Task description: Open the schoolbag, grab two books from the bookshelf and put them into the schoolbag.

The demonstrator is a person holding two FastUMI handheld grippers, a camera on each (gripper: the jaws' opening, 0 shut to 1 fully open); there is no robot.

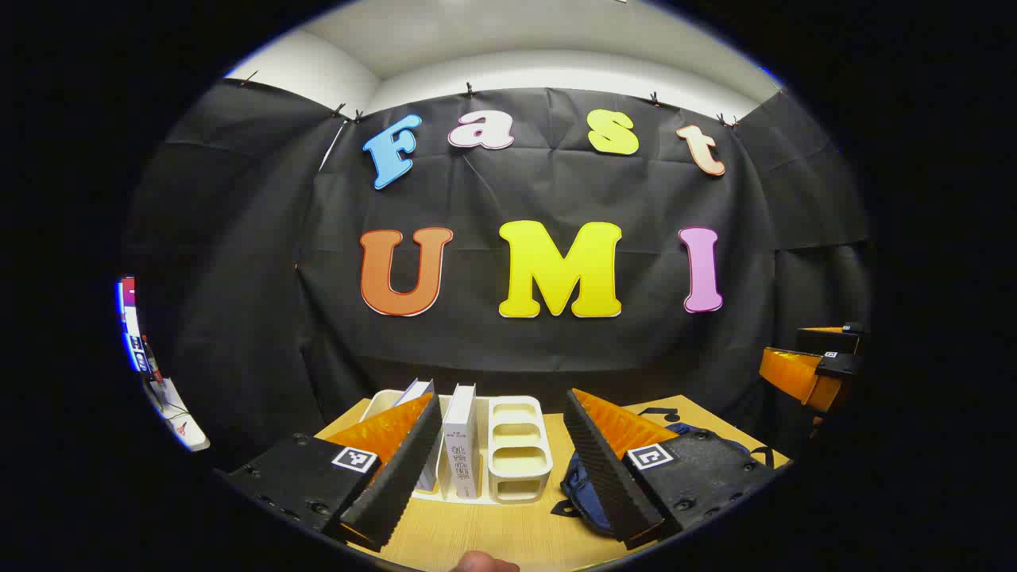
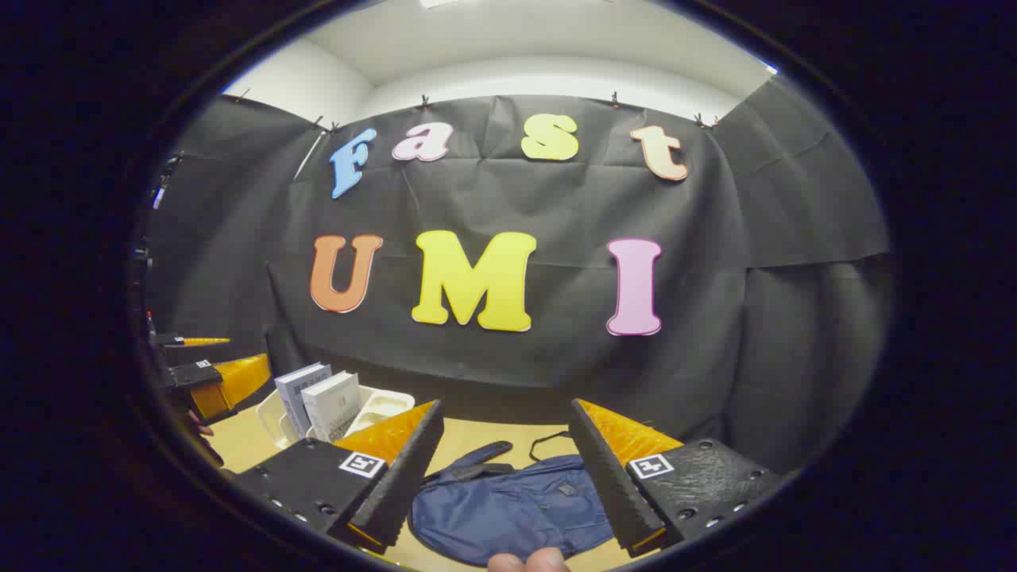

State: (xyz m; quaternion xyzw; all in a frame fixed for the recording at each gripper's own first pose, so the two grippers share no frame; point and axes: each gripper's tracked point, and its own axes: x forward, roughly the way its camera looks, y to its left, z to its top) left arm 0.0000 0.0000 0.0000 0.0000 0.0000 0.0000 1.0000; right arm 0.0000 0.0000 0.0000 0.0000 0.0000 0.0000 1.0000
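A white bookshelf [image 1: 518, 453] stands on the wooden table [image 1: 493, 532] with two white books [image 1: 461, 441] upright in its left slots. My left gripper [image 1: 502, 477] hovers open in front of it, nothing between its fingers. To its right lies the blue schoolbag [image 1: 584, 488], partly hidden behind the right finger. In the right gripper view the schoolbag [image 2: 508, 508] lies flat and looks closed, with my right gripper [image 2: 504, 469] open just above it. The bookshelf [image 2: 381, 405] and books [image 2: 334, 405] stand at the left there, with the left gripper [image 2: 206, 373] beside them.
Black cloth walls close in the table at the back and sides. The right gripper [image 1: 810, 369] hangs at the right edge of the left gripper view. A fingertip [image 2: 528, 562] shows at the bottom edge. A lit screen [image 1: 131, 326] sits far left.
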